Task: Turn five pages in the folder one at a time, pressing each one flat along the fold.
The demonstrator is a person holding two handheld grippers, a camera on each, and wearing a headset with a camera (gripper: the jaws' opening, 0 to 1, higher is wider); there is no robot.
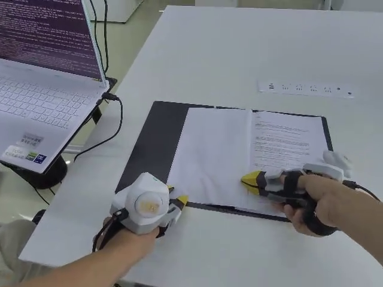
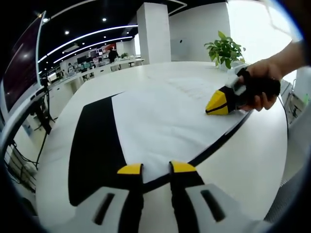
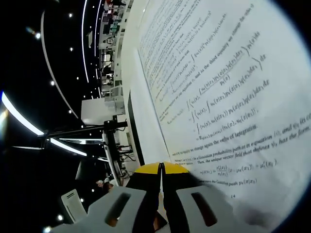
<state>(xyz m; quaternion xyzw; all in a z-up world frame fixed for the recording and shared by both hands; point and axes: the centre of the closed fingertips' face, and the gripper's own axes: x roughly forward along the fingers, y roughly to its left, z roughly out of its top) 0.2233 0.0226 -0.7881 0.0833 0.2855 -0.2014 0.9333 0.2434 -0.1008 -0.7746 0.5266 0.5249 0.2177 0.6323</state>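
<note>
Right gripper [image 1: 250,178]: jaws clenched together, nothing between them, yellow tips resting on the printed page [image 1: 287,140] near the bottom of the fold [image 1: 250,143].

Left gripper [image 2: 155,168]: jaws slightly parted, holding nothing, tips at the near edge of the folder [image 1: 149,137], low on the blank page [image 1: 209,155].

Folder: lies open and flat on the worktop [image 1: 239,48], dark cover showing at the left, blank page left of the fold, printed page right of it.

Handling, as judged: single sheets are light, thin and limp. They will likely buckle or crease if pinched hard and slide over one another if pushed. Best taken at a free outer corner or edge of the printed page, one sheet only, then pressed down along the fold with closed tips. The cover looks stiffer and should stay put.

Surface: white, smooth, matt worktop, plenty of bare space around the folder.

Room: laptop [image 1: 42,66] on a stand to the left with a cable [image 1: 114,125]; power strip [image 1: 305,89] beyond the folder; potted plant [image 2: 224,48] and further desks behind, seen from the left gripper view.
</note>
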